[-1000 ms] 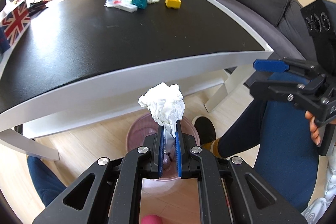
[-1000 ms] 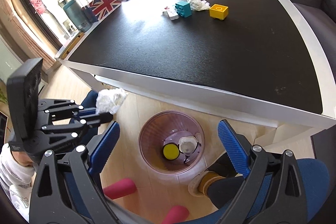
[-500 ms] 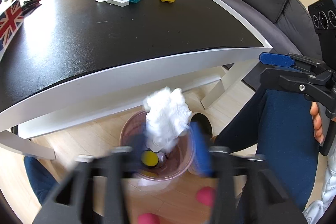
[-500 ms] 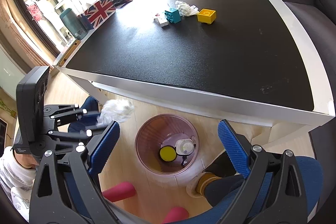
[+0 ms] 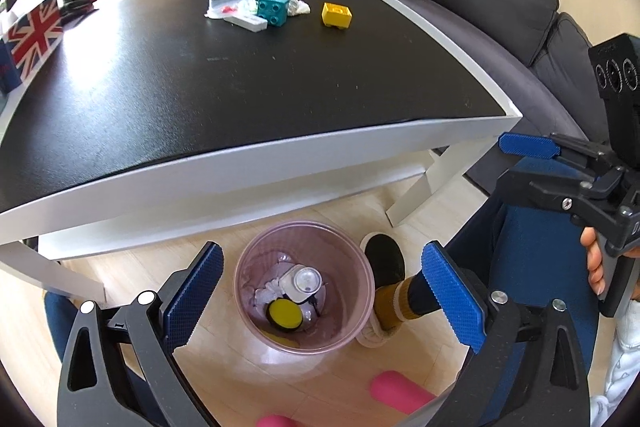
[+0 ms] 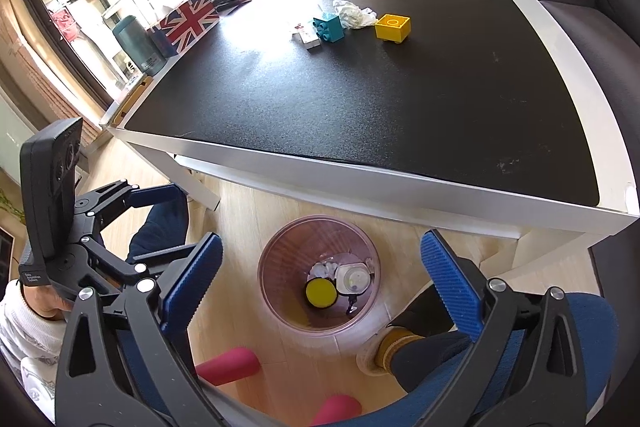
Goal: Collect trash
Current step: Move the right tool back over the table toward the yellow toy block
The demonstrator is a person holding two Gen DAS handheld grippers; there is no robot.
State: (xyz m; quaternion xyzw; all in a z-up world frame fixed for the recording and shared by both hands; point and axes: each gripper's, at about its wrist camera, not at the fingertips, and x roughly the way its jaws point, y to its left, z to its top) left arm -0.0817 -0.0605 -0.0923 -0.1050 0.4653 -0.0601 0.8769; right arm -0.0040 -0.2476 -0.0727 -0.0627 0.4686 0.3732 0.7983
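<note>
A: Left tool (image 5: 320,291)?
B: Above the pink bin (image 5: 304,343), jaws opening, nothing between them.
A: The tissue (image 5: 269,291)?
B: Crumpled inside the bin, beside a yellow lid (image 5: 285,314).
A: Right tool (image 6: 320,283)?
B: Spread wide above the bin, empty.

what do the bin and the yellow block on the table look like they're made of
Bin: probably thin translucent plastic, pinkish; the floor and the trash inside show faintly through its wall.
Yellow block: likely hard moulded plastic, smooth and slightly glossy, with crisp edges and a round stud on top like a toy brick.
</note>
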